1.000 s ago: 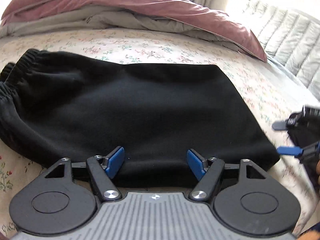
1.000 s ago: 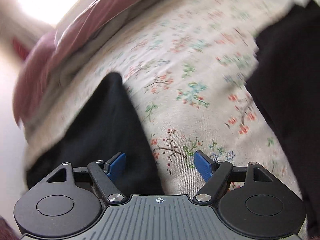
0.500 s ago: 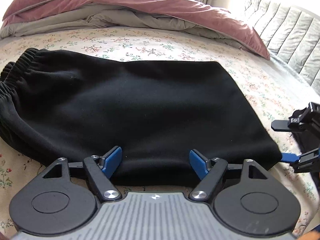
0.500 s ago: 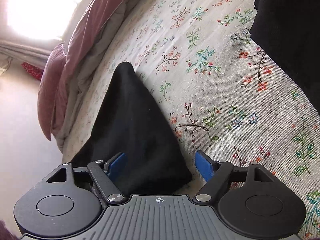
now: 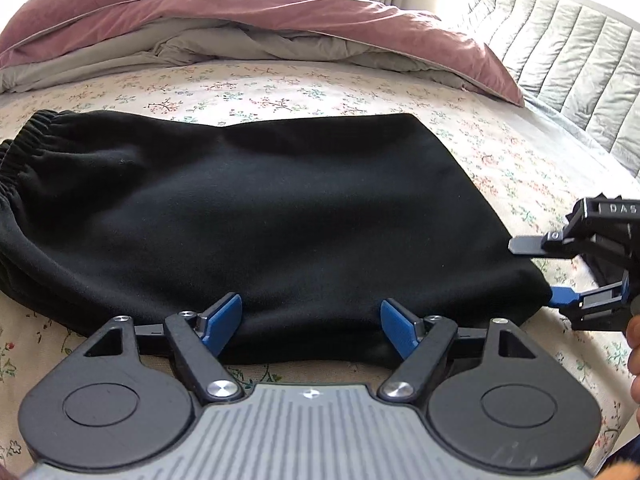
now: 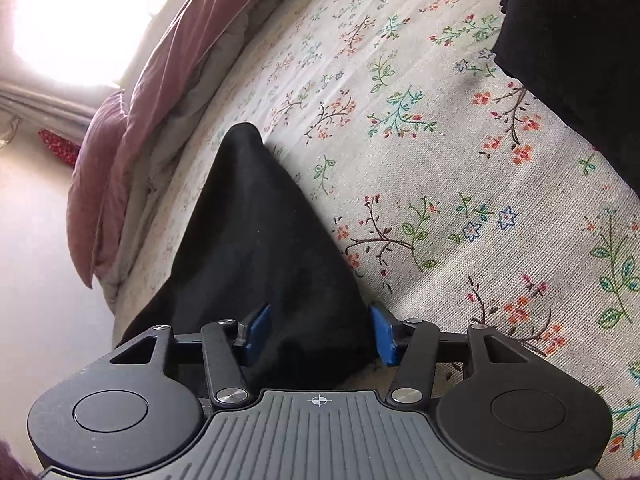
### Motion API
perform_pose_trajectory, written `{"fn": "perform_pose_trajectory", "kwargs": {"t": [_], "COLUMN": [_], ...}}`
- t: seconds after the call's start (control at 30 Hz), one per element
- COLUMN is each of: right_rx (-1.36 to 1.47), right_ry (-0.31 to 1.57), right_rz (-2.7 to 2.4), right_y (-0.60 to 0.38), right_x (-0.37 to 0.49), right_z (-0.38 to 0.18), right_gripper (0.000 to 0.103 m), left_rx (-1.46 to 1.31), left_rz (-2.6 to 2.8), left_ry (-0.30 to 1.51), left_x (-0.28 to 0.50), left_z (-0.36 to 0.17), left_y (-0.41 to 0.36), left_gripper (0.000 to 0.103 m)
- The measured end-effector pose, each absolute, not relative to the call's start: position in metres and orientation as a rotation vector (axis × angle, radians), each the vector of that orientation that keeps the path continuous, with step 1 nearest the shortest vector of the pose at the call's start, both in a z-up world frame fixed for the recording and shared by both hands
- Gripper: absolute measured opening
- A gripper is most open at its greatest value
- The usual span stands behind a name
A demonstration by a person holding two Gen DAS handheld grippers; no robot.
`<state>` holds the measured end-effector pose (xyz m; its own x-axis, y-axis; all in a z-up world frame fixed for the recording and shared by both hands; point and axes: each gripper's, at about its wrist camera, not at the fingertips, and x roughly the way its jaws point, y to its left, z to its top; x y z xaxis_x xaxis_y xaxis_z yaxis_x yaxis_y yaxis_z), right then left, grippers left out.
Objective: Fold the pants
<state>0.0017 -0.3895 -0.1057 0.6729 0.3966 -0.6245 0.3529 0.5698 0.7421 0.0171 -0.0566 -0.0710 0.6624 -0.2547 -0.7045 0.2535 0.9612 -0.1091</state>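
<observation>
We see a big bed with a flowery sheet (image 5: 320, 92) stretched over it. A pink and gray blanket (image 5: 280, 28) is bunched up at the far side, and a gray padded headboard (image 5: 568, 64) stands off to the right.

The black pants (image 5: 260, 216) lie flat on the sheet, spread wide across the middle of the left camera's view. Their stretchy waistband (image 5: 16, 160) is at the left end. The near edge of the pants sits just in front of the left gripper (image 5: 311, 322).

The left gripper's blue pads (image 5: 222, 320) are spread far apart. The edge of the pants lies between them, but the pads do not squeeze it, so this gripper holds nothing.

The right gripper (image 5: 536, 272) is at the right corner of the pants. In its own camera the right gripper (image 6: 318, 334) has that black corner (image 6: 264, 264) of the pants between its blue pads (image 6: 256, 332). The cloth fills the gap and touches both pads. The pads are partly closed around it, but we cannot tell if they really pinch it tight.

More black cloth (image 6: 580, 40) fills the top right of that view, but we cannot tell what it is.
</observation>
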Motion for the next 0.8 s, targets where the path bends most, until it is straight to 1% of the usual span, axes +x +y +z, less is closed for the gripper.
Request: {"fn": "perform_pose_trajectory", "kwargs": {"t": [0.1, 0.13, 0.17, 0.2, 0.27, 0.37, 0.47, 0.6, 0.73, 0.8], "right_rx": [1.032, 1.028, 1.011, 0.981, 0.949, 0.917, 0.872, 0.704, 0.557, 0.491], "right_ry": [0.848, 0.843, 0.840, 0.840, 0.834, 0.807, 0.753, 0.631, 0.551, 0.518], "right_rz": [0.026, 0.016, 0.003, -0.018, -0.048, -0.073, -0.070, -0.018, 0.030, 0.048], "right_y": [-0.391, -0.390, -0.388, -0.386, -0.382, -0.374, -0.366, -0.345, -0.318, -0.304], "right_x": [-0.001, -0.002, -0.003, -0.004, -0.004, -0.006, -0.008, -0.014, -0.019, -0.020], "right_z": [-0.109, -0.108, -0.106, -0.104, -0.102, -0.096, -0.084, -0.056, -0.039, -0.033], "right_gripper": [0.053, 0.047, 0.035, 0.030, 0.026, 0.022, 0.021, 0.020, 0.019, 0.019], "left_rx": [0.004, 0.008, 0.007, 0.002, -0.019, -0.082, -0.149, -0.152, -0.237, -0.274], "left_rz": [-0.283, -0.285, -0.289, -0.292, -0.299, -0.315, -0.333, -0.331, -0.266, -0.242], "left_ry": [0.809, 0.812, 0.816, 0.819, 0.824, 0.836, 0.856, 0.857, 0.850, 0.815], "left_x": [0.018, 0.019, 0.020, 0.021, 0.022, 0.025, 0.029, 0.029, 0.035, 0.039], "left_z": [-0.070, -0.070, -0.069, -0.069, -0.069, -0.067, -0.064, -0.054, -0.039, -0.027], "left_y": [-0.057, -0.058, -0.057, -0.057, -0.055, -0.047, -0.037, -0.026, -0.001, 0.012], "left_gripper": [0.101, 0.101, 0.101, 0.101, 0.101, 0.101, 0.101, 0.101, 0.101, 0.101]}}
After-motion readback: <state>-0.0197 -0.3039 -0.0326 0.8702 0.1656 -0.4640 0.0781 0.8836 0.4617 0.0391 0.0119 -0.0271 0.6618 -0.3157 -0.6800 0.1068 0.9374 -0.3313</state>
